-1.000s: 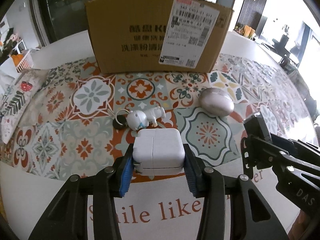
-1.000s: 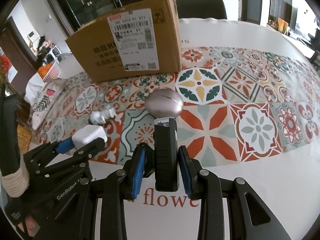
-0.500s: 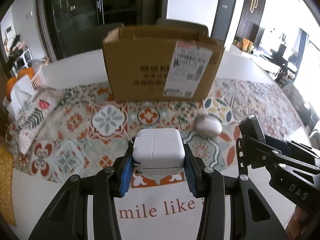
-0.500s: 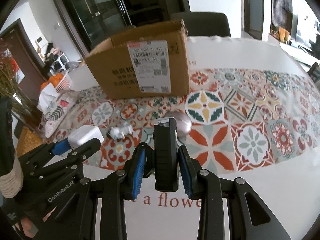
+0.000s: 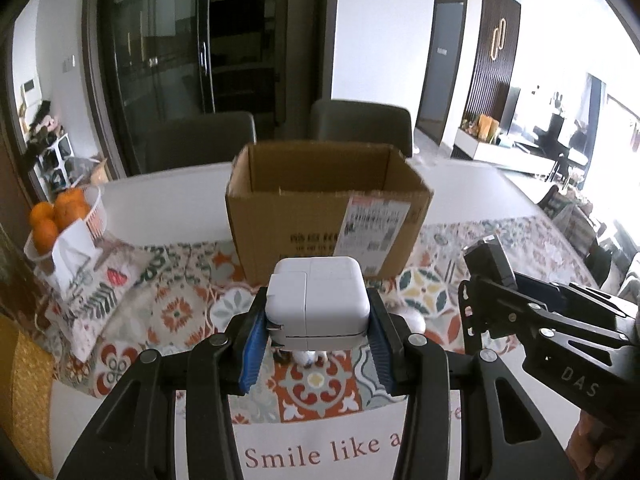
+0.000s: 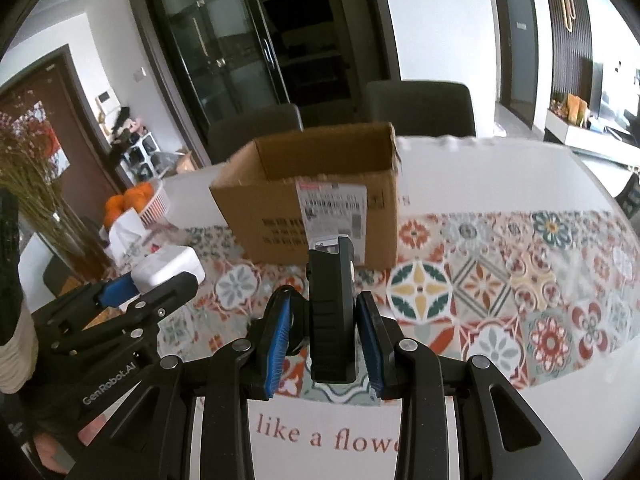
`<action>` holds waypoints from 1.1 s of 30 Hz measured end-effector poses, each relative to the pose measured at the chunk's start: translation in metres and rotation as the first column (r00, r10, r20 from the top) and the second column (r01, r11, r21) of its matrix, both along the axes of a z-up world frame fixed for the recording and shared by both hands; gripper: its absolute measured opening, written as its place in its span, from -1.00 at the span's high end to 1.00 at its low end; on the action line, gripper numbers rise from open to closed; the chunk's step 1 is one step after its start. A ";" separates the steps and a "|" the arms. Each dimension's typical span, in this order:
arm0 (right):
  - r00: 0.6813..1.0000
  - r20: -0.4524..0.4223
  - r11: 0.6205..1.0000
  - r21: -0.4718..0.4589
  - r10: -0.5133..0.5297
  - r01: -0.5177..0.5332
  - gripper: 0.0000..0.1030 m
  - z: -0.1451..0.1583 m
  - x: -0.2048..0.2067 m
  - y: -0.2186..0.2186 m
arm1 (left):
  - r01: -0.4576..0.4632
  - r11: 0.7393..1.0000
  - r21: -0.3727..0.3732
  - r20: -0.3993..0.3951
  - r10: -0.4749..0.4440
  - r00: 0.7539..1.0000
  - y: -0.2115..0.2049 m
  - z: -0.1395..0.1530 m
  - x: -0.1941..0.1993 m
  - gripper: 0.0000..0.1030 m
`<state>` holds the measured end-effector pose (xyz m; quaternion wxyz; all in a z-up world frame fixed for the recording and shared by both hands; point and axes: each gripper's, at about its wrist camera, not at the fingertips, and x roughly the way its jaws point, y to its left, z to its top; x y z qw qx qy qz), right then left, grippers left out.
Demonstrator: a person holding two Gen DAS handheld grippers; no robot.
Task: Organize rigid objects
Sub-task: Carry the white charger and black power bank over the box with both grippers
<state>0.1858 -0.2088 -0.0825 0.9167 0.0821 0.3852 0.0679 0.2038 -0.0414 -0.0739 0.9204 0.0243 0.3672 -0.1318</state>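
My left gripper [image 5: 318, 320] is shut on a white square power adapter [image 5: 318, 300] and holds it well above the table, in front of an open cardboard box [image 5: 326, 208]. My right gripper [image 6: 326, 324] is shut on a black rectangular device [image 6: 331, 308], also held high before the box [image 6: 316, 196]. Each gripper shows in the other's view: the right one [image 5: 486, 276] at the right, the left one [image 6: 160, 276] at the left. A small white figurine [image 5: 310, 356] and a grey egg-shaped object [image 5: 412, 320] lie on the patterned mat, mostly hidden below the adapter.
A basket of oranges [image 5: 60, 216] and a tissue pack [image 5: 76, 256] stand at the table's left. Two dark chairs [image 5: 360, 124] are behind the box. Dried flowers [image 6: 36, 184] rise at the far left. The patterned mat [image 6: 520, 280] stretches right.
Both grippers have risen with their objects, so the box's open top now shows. The figurine and egg-shaped object have slipped below the adapter in the left wrist view.
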 end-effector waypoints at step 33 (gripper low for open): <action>0.981 0.188 0.999 0.001 0.037 -0.038 0.35 0.075 0.090 0.006 | 0.007 0.999 -0.035 0.156 -0.002 0.988 0.011 0.074 0.085 0.13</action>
